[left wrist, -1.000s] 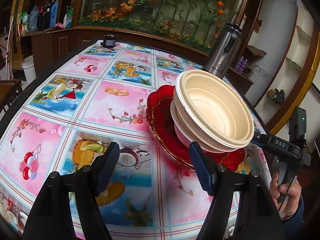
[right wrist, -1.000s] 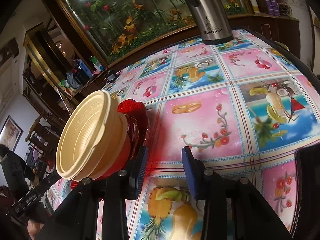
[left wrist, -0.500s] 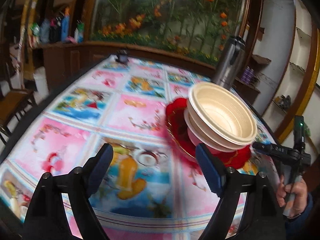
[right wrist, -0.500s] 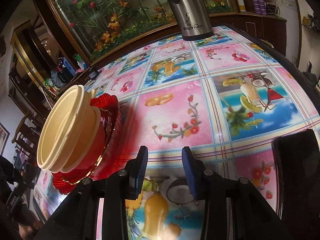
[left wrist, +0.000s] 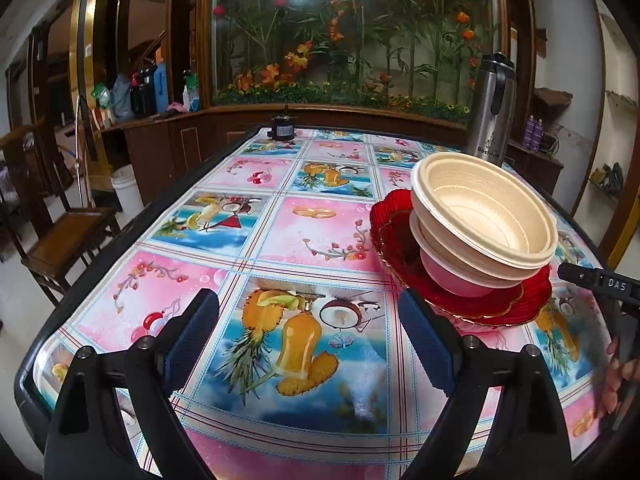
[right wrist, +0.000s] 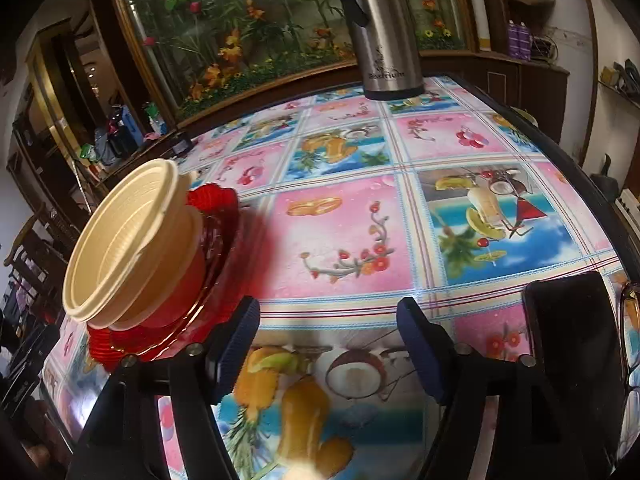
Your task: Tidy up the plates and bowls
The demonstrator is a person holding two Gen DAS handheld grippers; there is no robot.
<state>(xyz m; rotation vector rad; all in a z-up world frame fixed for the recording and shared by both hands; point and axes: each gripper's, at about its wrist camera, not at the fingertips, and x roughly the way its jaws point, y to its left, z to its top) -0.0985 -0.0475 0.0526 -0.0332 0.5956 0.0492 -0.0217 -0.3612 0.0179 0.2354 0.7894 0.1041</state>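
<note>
A stack of cream bowls (left wrist: pixel 484 216) sits on red scalloped plates (left wrist: pixel 496 304) on the fruit-print tablecloth, with a pink bowl at the stack's bottom. In the right wrist view the cream bowls (right wrist: pixel 120 240) stand on the red plates (right wrist: pixel 216 240) at the left. My left gripper (left wrist: pixel 308 336) is open and empty, low over the table, left of the stack. My right gripper (right wrist: pixel 328 340) is open and empty, to the right of the stack.
A steel thermos (left wrist: pixel 490 112) stands at the table's far right; it also shows in the right wrist view (right wrist: pixel 384 28). A small black device (left wrist: pixel 283 127) sits at the far edge. A black phone (right wrist: pixel 572 360) lies near the right gripper. A wooden chair (left wrist: pixel 60 236) stands left of the table.
Both grippers have pulled back from the stack toward the near edge. The right gripper's jaws have opened wider. The stack stays on the table.
</note>
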